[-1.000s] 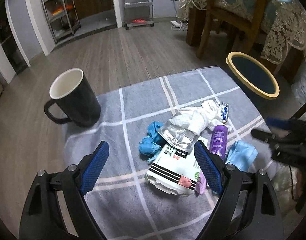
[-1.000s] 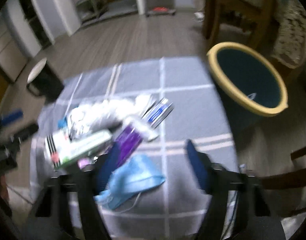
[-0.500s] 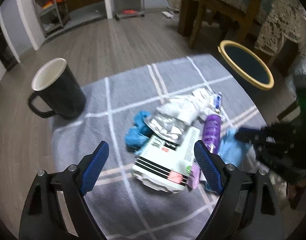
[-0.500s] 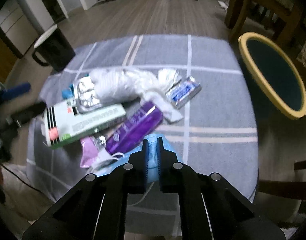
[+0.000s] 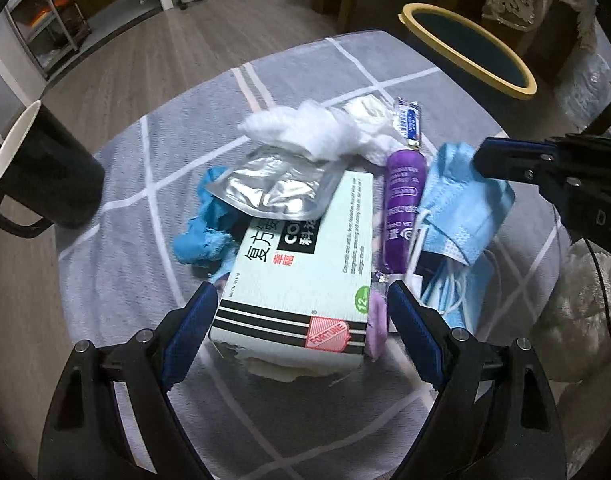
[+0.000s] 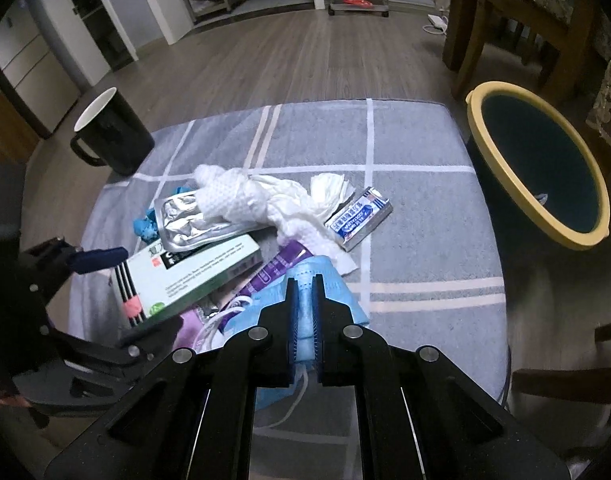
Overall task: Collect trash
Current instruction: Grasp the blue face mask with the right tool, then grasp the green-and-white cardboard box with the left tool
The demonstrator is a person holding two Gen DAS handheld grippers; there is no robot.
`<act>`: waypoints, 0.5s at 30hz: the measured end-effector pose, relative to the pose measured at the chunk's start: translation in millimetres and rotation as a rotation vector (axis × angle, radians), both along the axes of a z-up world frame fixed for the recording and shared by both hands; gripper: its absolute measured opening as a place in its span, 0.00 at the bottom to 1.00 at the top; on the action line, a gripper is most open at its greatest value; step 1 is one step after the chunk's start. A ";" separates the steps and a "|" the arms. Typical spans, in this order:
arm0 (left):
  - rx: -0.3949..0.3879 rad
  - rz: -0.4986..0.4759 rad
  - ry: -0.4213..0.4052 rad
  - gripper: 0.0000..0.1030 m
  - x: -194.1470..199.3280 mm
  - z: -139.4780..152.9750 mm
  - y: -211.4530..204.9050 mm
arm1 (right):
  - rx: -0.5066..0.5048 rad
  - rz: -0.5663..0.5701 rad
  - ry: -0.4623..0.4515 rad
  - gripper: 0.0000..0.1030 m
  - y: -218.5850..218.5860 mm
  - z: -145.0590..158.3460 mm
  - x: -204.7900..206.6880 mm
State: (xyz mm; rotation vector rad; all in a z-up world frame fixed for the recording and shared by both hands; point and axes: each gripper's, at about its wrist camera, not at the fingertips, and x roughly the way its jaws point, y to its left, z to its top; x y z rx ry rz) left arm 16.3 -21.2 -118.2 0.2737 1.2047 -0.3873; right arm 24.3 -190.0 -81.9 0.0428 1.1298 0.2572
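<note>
A trash pile lies on the grey checked cloth [image 5: 117, 280]. In it are a white and green medicine box [image 5: 305, 256], a silver foil pouch [image 5: 273, 192], white tissues [image 5: 305, 132], a purple tube [image 5: 403, 200], a crumpled blue glove [image 5: 205, 232] and a small blue wrapper [image 5: 409, 122]. My left gripper [image 5: 301, 300] is open and low, one finger on each side of the box's near end. My right gripper [image 6: 304, 284] is shut on the light blue face mask [image 6: 341, 292] at the pile's right side. In the left wrist view its fingers [image 5: 505, 158] rest on the mask [image 5: 465, 208].
A dark bin with a yellow rim [image 6: 485, 128] stands off the table's right edge. A black mug [image 5: 45, 176] sits at the cloth's far left corner. Wooden chairs and a lace-covered table stand behind the bin. Shelving stands across the wooden floor.
My right gripper closed on the blue mask. My left gripper came down and forward, so the medicine box now lies between its open fingers.
</note>
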 end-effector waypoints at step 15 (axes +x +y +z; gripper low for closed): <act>-0.074 0.040 -0.061 0.70 -0.6 30.6 4.0 | 0.001 0.005 -0.060 0.08 -0.9 15.1 -0.2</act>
